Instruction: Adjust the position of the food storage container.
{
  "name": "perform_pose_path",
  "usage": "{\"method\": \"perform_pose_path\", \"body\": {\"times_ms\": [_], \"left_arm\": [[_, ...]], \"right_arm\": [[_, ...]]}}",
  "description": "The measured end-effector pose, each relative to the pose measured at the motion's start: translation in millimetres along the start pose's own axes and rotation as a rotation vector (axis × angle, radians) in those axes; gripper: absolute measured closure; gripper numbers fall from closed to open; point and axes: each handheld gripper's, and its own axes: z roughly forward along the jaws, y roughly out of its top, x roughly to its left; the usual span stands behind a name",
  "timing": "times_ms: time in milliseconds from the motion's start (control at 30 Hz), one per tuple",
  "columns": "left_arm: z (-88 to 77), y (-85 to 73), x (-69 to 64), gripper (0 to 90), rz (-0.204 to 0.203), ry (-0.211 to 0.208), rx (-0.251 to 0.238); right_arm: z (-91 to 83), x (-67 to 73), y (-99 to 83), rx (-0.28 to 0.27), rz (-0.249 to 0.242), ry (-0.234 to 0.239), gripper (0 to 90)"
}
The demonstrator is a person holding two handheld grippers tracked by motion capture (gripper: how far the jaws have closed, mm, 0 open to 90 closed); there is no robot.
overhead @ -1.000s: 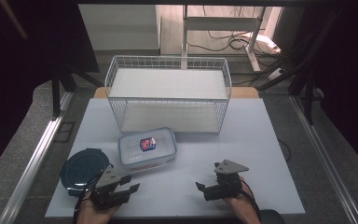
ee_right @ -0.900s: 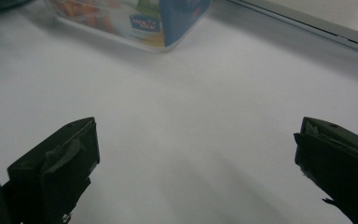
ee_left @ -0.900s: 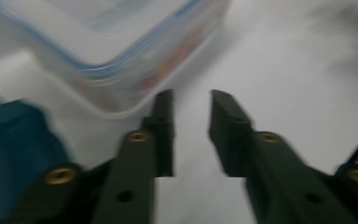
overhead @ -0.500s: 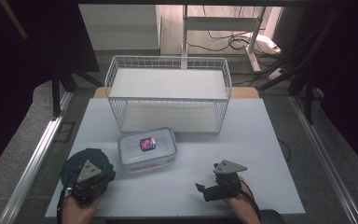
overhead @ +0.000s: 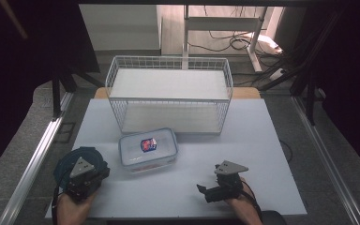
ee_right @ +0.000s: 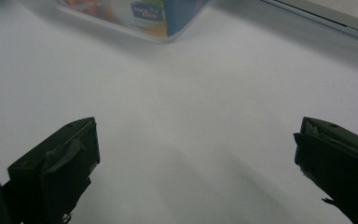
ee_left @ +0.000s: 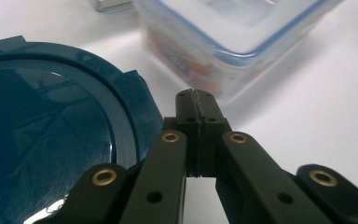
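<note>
A clear rectangular food box with a blue-trimmed lid and a red and blue label lies in front of the wire basket. At the table's left lies a dark blue round lid. My left gripper sits at that lid's near right edge, shut with nothing between its jaws. In the left gripper view the shut tips rest beside the blue lid, with the food box just ahead. My right gripper is open over bare table at the front right, and the box corner lies far ahead of its tips.
The white wire basket stands at the back middle of the white table. Metal rails run along both sides of the table. A stand and cables lie on the floor behind.
My left gripper has moved left from the table's front onto the near right edge of the blue round lid. The right gripper has stayed where it was.
</note>
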Motion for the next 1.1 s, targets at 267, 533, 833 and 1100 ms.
{"method": "perform_pose_path", "body": {"times_ms": [267, 533, 833, 1100], "left_arm": [[4.1, 3.0, 2.5, 90.0, -0.001, 0.045, 0.002], [27.0, 16.7, -14.7, 90.0, 0.024, 0.063, 0.027], [45.9, 30.1, -18.8, 90.0, -0.013, 0.138, 0.029], [52.2, 37.9, -18.8, 90.0, -0.017, 0.187, 0.027]], "right_arm": [[3.7, -0.8, -0.2, 0.010, 0.028, 0.008, 0.0], [6.3, -9.1, 12.2, 0.019, 0.063, -0.043, 0.0], [9.2, -16.7, 35.9, 0.054, 0.094, 0.023, 23.1], [38.6, -33.0, 72.3, 0.043, 0.033, 0.032, 71.3]]}}
